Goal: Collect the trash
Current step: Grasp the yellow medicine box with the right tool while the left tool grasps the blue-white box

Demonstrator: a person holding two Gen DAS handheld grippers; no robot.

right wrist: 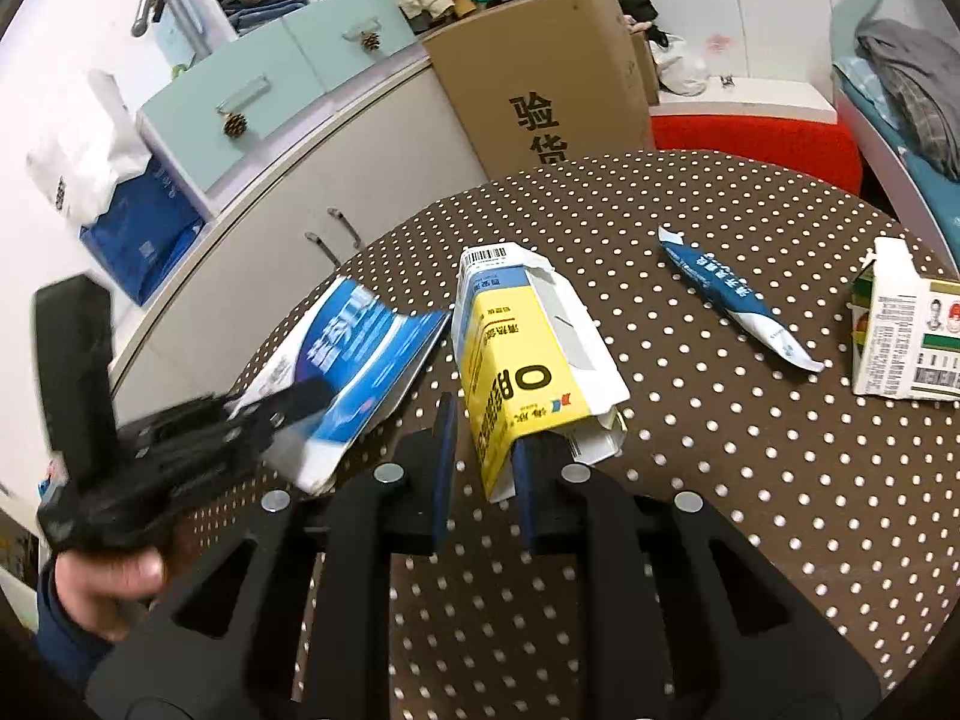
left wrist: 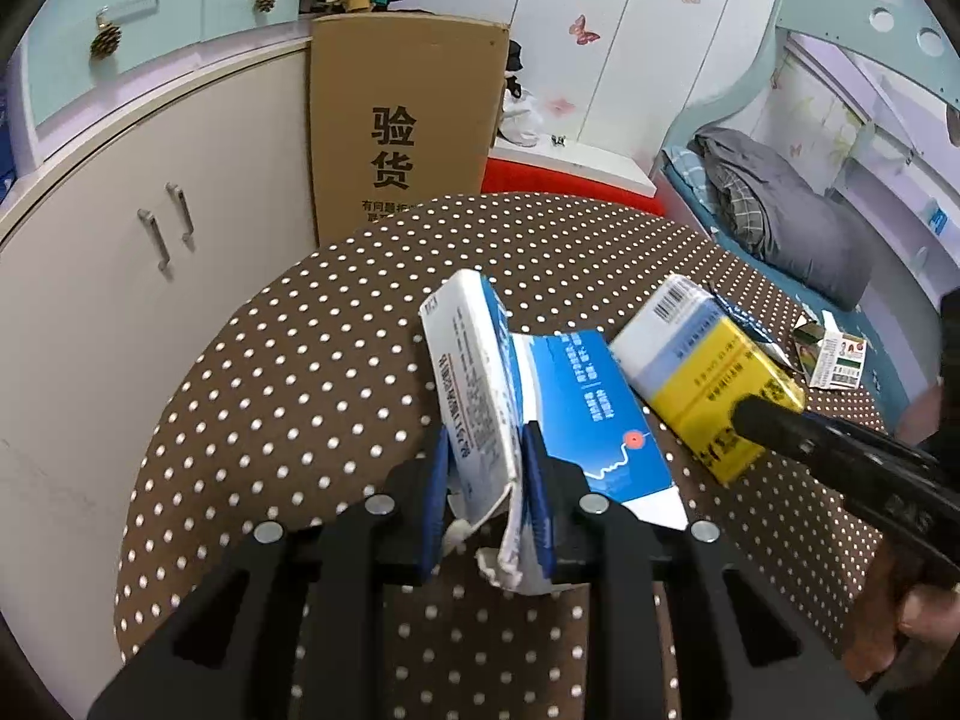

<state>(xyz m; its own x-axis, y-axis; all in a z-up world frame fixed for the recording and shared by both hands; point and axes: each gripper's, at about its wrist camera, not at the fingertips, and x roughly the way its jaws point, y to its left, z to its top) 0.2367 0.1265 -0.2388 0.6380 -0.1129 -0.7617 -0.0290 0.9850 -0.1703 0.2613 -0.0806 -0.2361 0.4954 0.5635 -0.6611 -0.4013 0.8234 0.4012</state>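
Observation:
My left gripper [left wrist: 486, 468] is shut on a torn blue-and-white box [left wrist: 480, 384], held just above the brown dotted table [left wrist: 270, 408]. My right gripper [right wrist: 480, 450] is shut on a flattened yellow-and-white box [right wrist: 516, 360]. The yellow box [left wrist: 708, 384] and the right gripper [left wrist: 840, 450] also show at the right of the left wrist view. The blue box [right wrist: 348, 360] and the left gripper [right wrist: 180, 444] show at the left of the right wrist view. A blue sachet wrapper [right wrist: 732, 294] and a small white carton [right wrist: 906, 336] lie on the table to the right.
A tall cardboard box [left wrist: 402, 120] stands behind the table. A white cabinet [left wrist: 120, 276] is at the left, a red stool [right wrist: 756, 138] and a bed [left wrist: 780, 204] at the right.

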